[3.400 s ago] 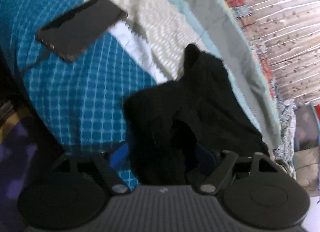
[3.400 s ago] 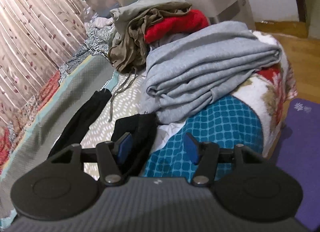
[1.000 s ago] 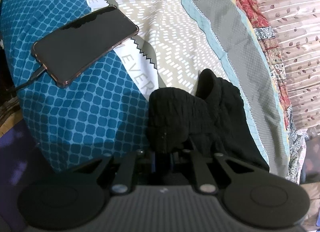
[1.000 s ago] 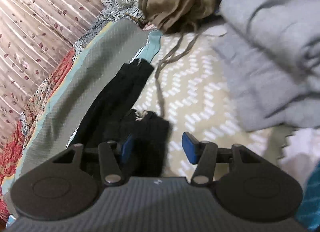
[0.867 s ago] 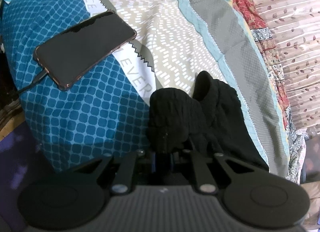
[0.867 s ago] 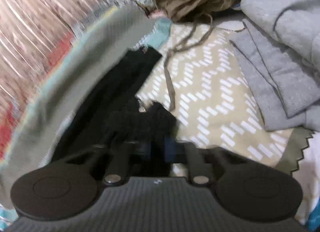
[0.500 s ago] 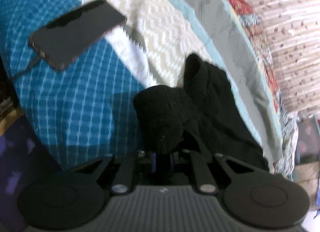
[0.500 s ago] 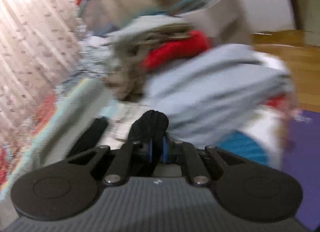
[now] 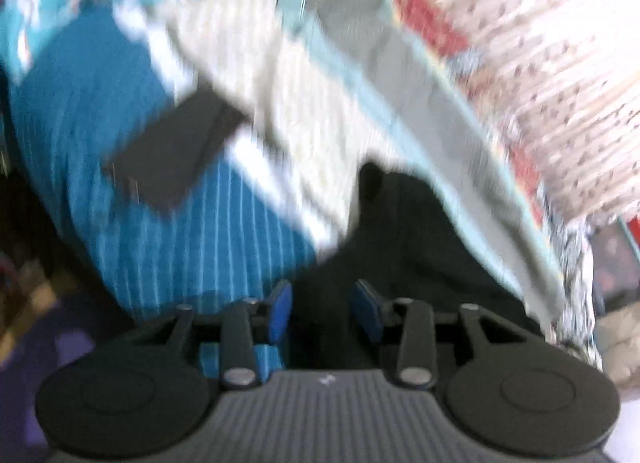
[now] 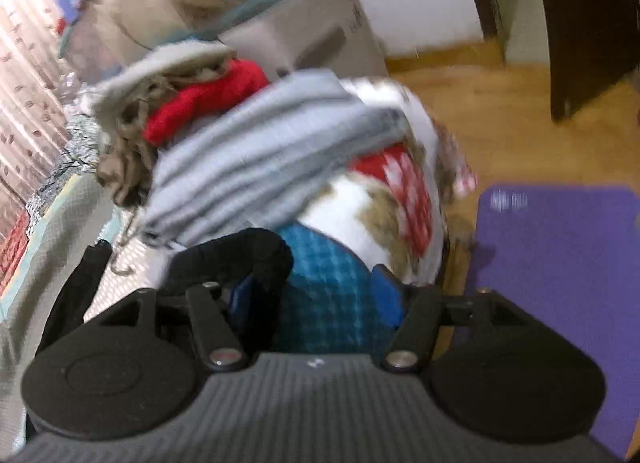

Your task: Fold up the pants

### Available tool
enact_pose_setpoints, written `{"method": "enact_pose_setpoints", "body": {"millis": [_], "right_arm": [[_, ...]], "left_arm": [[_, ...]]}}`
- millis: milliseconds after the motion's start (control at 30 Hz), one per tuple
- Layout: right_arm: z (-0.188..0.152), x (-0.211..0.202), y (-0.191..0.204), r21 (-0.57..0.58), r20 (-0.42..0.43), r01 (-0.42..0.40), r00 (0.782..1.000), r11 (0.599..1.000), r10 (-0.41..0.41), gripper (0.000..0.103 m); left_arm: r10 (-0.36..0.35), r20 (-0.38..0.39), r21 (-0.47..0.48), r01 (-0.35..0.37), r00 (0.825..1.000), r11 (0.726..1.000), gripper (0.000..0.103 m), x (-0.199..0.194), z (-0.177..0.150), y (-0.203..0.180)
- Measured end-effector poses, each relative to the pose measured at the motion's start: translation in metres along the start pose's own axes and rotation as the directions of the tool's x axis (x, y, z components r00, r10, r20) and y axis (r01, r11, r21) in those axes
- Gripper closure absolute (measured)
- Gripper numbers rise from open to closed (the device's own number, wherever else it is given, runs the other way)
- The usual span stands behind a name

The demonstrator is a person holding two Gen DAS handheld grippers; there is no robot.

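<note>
Pants (image 9: 400, 247) between parted fingers (image 9: 280, 305) (blurred)

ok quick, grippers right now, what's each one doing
Left gripper: open, black pants lying between its fingers, not clamped.
Right gripper: open, a pants fold draped against one pad, not gripped.

Black pants (image 9: 404, 239) are lying bunched on the bed (image 9: 192, 223), near its front edge, their dark cloth spreading from the near middle toward the far right. In the right wrist view, a rounded fold of the pants (image 10: 240, 259) is arching at the near left, while one leg is trailing flat along the left.
</note>
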State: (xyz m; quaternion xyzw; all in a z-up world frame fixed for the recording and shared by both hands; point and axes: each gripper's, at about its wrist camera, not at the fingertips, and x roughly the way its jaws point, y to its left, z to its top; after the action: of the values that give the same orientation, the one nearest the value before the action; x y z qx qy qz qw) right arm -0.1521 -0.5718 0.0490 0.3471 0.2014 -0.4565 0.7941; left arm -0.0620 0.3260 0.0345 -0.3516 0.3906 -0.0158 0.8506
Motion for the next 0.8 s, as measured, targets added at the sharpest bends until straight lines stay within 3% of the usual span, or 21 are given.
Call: {"method": "enact_pose_setpoints", "body": {"millis": [33, 100, 167, 233, 267, 300, 367, 467, 533, 567, 633, 700, 800], "right_arm": [[-0.001, -0.002, 0.012, -0.054, 0.027, 0.028, 0.999, 0.998, -0.027, 0.039], [-0.002, 0.003, 0.024, -0.183, 0.004, 0.069, 0.998, 0.981, -0.070, 0.038], [-0.003, 0.010, 0.024, -0.240, -0.003, 0.144, 0.989, 0.960, -0.149, 0.038], [0.000, 0.004, 0.009, -0.159, 0.058, 0.224, 0.974, 0.962, -0.217, 0.038], [0.003, -0.005, 0.000, -0.095, 0.099, 0.225, 0.971, 0.970, -0.216, 0.038], [0.006, -0.014, -0.002, -0.045, 0.135, 0.213, 0.969, 0.976, -0.205, 0.038], [0.015, -0.022, 0.010, -0.062, 0.138, 0.172, 0.977, 0.983, -0.162, 0.038], [0.031, -0.020, 0.061, -0.136, 0.061, -0.014, 0.998, 0.991, 0.022, 0.038], [0.039, -0.008, 0.105, -0.175, -0.041, -0.155, 0.988, 0.972, 0.150, 0.037], [0.042, 0.003, 0.131, -0.193, -0.100, -0.217, 0.975, 0.957, 0.201, 0.037], [0.043, 0.035, 0.188, -0.228, -0.213, -0.308, 0.941, 0.924, 0.261, 0.037], [0.039, 0.071, 0.241, -0.253, -0.271, -0.331, 0.926, 0.909, 0.262, 0.037], [0.030, 0.133, 0.311, -0.319, -0.344, -0.314, 0.918, 0.894, 0.199, 0.037]], "left_arm": [[0.000, 0.032, 0.018, -0.001, 0.999, 1.000, 0.063, -0.003, 0.012, -0.004], [0.018, 0.071, 0.084, -0.024, 0.997, 0.996, 0.058, 0.003, 0.035, -0.021], [0.029, 0.087, 0.181, -0.044, 0.996, 0.982, 0.051, 0.024, 0.053, -0.045], [0.039, 0.092, 0.288, -0.064, 0.995, 0.956, 0.041, 0.056, 0.066, -0.068], [0.046, 0.086, 0.324, -0.072, 0.995, 0.943, 0.036, 0.075, 0.073, -0.077], [0.048, 0.070, 0.350, -0.070, 0.996, 0.934, 0.031, 0.097, 0.079, -0.085], [0.049, 0.030, 0.374, -0.056, 0.998, 0.926, 0.028, 0.139, 0.088, -0.094], [0.050, -0.043, 0.393, -0.029, 0.998, 0.919, 0.021, 0.197, 0.090, -0.107], [0.051, -0.053, 0.441, -0.022, 0.997, 0.897, 0.016, 0.223, 0.084, -0.121], [0.055, -0.049, 0.482, -0.025, 0.997, 0.876, 0.010, 0.235, 0.081, -0.130], [0.048, -0.045, 0.556, -0.015, 0.998, 0.831, 0.007, 0.253, 0.076, -0.145], [0.047, -0.066, 0.635, 0.005, 0.997, 0.772, 0.007, 0.270, 0.068, -0.162], [0.073, -0.061, 0.757, -0.001, 0.995, 0.653, 0.011, 0.290, 0.047, -0.181]]}}
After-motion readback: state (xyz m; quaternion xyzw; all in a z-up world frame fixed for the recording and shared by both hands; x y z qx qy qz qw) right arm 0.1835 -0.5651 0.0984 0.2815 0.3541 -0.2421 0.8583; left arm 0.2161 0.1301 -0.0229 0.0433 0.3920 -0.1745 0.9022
